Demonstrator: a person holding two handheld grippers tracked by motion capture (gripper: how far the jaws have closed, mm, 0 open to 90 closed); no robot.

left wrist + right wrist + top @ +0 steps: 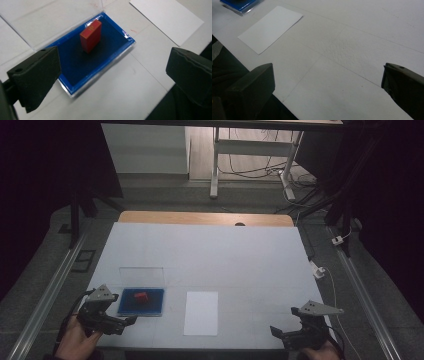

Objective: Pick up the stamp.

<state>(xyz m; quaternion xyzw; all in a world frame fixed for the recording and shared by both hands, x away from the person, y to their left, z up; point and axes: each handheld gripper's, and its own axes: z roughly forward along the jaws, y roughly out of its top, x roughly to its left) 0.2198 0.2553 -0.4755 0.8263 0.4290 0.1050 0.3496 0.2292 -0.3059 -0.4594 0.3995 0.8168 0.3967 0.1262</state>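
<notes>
Red block (90,35) (gold marking, unreadable) in blue case (72,67)

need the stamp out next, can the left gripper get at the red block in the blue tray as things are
Probably yes: the left gripper is open, the red block stands upright in the blue tray, its clear lid raised behind.

My table (240,250) is covered in white, its wooden edge (205,218) bare at the far side. Beyond it I see a grey floor (165,192), a white desk frame (255,150) and loose cables (250,170); both sides lie dark
</notes>
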